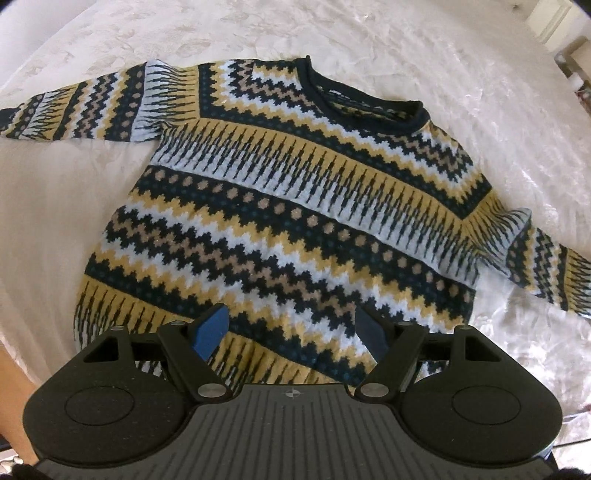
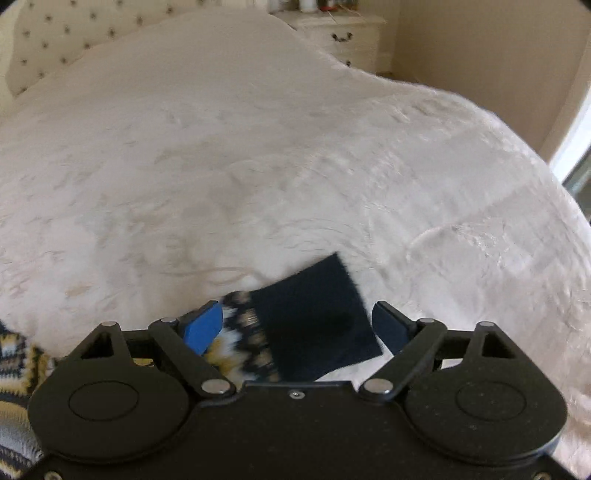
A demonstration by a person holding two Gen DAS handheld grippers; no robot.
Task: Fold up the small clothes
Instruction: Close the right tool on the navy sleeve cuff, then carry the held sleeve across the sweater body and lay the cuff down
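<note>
Left wrist view: the sweater lies flat, front up, on the bed, both sleeves spread out. The left gripper hangs over the hem, its 2 fingers wide apart and empty.

Right wrist view: the right gripper is wide apart; the cuff lies between its fingers, ungripped. A nightstand stands beyond the bed.

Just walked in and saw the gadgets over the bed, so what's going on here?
A person with a gripper in each hand is starting to fold a patterned sweater spread flat on a white bedspread. The left gripper hangs open above the hem, gripping nothing. The right gripper is open around the dark cuff of one sleeve, not yet closed on it. Both sleeves lie out to the sides; nothing is folded.
</note>
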